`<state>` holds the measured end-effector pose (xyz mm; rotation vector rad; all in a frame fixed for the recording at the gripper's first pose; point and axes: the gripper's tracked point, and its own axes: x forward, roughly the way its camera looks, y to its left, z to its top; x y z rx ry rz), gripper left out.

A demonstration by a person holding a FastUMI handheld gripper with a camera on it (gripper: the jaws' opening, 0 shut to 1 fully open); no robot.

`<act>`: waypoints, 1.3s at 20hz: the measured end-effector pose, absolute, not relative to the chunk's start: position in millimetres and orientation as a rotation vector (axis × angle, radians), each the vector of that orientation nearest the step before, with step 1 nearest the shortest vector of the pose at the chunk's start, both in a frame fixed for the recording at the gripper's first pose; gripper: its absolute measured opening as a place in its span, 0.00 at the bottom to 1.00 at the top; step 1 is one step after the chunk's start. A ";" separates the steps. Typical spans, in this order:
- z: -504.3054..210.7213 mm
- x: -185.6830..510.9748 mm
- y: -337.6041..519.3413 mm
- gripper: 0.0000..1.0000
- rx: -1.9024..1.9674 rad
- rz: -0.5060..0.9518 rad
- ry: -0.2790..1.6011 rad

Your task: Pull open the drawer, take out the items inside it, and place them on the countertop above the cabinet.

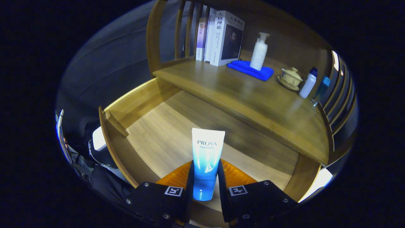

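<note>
The drawer [164, 133] stands pulled open, and the hand-held gripper [205, 180] pinches a blue-and-white tube [206, 161] above its bare floor, not yet set on the counter [253, 101] beyond.

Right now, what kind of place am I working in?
Likely a staged home corner in a booth: a wooden cabinet with an open drawer, books and a pump bottle on its countertop. The claw is shut on a tube.
</note>
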<state>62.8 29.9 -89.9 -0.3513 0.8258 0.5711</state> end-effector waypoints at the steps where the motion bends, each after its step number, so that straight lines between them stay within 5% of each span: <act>1: -84.7 64.1 31.7 0.39 -0.335 0.567 0.812; 14: 1.0 141.3 38.1 0.39 -0.056 0.431 0.654; 26: -22.0 225.8 -0.2 0.44 0.020 0.140 0.625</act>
